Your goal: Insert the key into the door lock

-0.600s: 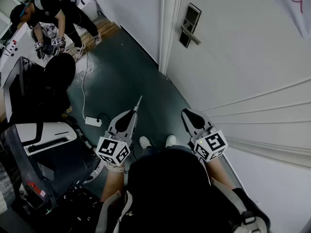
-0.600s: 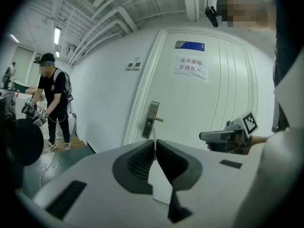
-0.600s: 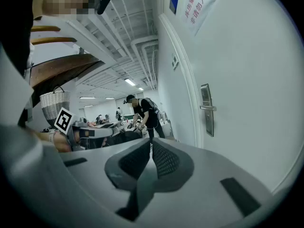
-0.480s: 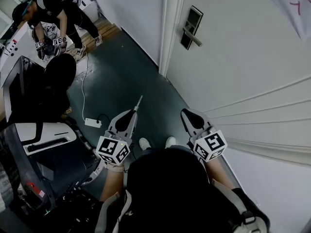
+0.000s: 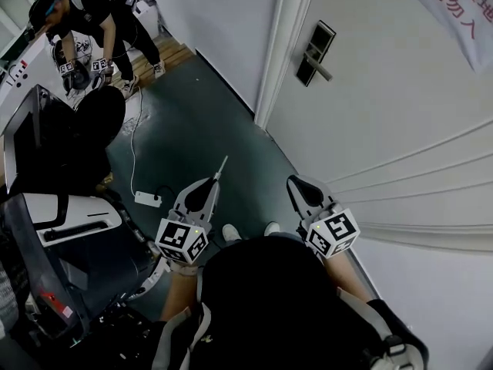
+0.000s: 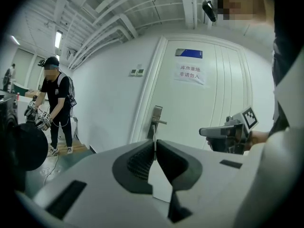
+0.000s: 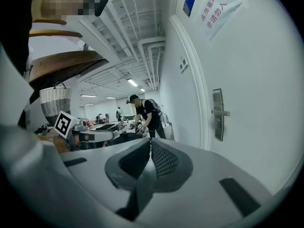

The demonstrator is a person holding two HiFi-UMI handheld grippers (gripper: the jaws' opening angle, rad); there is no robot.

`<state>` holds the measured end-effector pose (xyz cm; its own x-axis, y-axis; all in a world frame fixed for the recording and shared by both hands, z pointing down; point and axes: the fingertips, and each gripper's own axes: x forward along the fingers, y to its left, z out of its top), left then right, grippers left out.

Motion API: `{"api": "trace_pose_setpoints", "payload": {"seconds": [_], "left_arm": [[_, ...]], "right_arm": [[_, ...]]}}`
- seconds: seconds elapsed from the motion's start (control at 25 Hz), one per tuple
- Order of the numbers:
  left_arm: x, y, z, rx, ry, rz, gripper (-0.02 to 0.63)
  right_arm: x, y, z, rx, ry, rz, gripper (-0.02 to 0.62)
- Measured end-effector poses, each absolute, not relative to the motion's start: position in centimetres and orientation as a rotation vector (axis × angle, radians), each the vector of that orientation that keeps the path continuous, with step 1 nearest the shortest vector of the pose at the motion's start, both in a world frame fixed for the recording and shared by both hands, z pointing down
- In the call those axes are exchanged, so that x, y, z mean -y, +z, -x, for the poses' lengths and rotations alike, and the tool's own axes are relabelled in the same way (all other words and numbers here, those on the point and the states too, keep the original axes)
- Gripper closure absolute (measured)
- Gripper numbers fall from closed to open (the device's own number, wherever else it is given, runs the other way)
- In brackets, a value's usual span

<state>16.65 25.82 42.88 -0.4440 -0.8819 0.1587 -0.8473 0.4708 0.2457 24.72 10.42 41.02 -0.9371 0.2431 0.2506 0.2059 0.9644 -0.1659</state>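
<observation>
The left gripper (image 6: 155,151) pinches what looks like a thin key (image 6: 154,136), pointed toward the door lock (image 6: 156,114).

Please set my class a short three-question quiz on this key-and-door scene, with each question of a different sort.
1. True or false: the right claw grips the key.
2. Multiple choice: the door lock is A, touching the key; B, ahead of both claws and untouched; C, behind the person.
3. Fill in: the left claw is shut on the ____.

Key: 1 false; 2 B; 3 key.
</observation>
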Motion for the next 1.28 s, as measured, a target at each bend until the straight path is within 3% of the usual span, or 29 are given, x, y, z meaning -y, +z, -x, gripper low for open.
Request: {"api": "trace_pose_setpoints", "payload": {"seconds": [0.6, 1.28], "left_arm": [[-31.3, 45.1, -14.2, 2.442, -0.216, -1.468, 0.578], [-22.6, 45.9, -3.9, 2.417, -0.147, -1.462, 0.578]], "right_arm": [[-15.0, 42.5, -22.2, 2.807, 0.184, 0.272, 0.578], [-5.8, 43.1, -11.9, 2.819, 0.232, 0.255, 0.578]]}}
